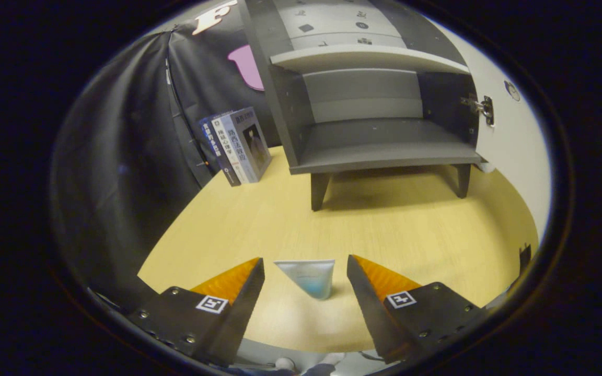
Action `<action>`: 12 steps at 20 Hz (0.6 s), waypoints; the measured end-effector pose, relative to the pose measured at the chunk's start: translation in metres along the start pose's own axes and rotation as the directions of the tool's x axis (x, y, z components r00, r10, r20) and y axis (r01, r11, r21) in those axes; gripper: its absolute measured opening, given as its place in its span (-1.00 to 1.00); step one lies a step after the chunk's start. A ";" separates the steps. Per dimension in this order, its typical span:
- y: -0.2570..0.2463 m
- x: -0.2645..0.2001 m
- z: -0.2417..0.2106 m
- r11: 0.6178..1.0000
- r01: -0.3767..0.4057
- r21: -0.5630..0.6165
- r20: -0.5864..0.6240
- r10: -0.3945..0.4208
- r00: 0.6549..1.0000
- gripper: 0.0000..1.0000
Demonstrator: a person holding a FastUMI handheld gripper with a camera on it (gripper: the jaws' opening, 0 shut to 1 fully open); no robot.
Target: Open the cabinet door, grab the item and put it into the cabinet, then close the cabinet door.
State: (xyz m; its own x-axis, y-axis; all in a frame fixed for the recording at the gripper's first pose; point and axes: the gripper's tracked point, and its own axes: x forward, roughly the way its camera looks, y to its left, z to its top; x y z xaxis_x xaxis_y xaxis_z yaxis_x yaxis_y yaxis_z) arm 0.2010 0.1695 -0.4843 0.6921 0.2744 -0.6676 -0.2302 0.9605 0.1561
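Gripper: fingers spread wide, pressing on nothing, set either side of a small pale-blue squeeze tube that stands cap-down on the pale wooden tabletop, placed, I judge, for a grasp. Beyond the fingers: grey legged cabinet, white door swung open right, lower shelf bare to receive the tube. Ahead-left, beside the cabinet: leaning upright books.

The bench in the middle of the frame looks like pale wood laminate, smooth with a soft sheen. The cabinet at upper centre has matt grey boards, its hinge bright metal. The tube between the parted gripper fingers seems soft, glossy plastic. The books show glossy paper covers.
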 end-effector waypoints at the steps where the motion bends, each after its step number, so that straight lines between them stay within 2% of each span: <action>1: 0.000 0.005 -0.002 1.000 -0.003 -0.005 0.001 0.003 1.000 0.89; 2: 0.001 0.007 -0.003 1.000 -0.003 -0.011 0.007 0.004 1.000 0.89; 3: -0.001 0.008 0.000 1.000 0.006 -0.018 0.023 -0.006 1.000 0.78; 5: -0.005 0.013 0.002 1.000 0.014 -0.018 0.018 -0.013 1.000 0.15; 8: -0.006 -0.007 0.027 1.000 0.009 0.019 0.080 -0.010 0.997 0.11; 12: -0.010 -0.050 0.103 0.999 -0.014 0.043 0.185 0.006 0.983 0.10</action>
State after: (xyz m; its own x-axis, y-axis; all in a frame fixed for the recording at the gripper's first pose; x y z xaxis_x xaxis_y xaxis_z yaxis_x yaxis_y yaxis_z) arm 0.2393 0.1514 -0.3773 0.8054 0.2836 -0.5205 -0.2101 0.9577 0.1968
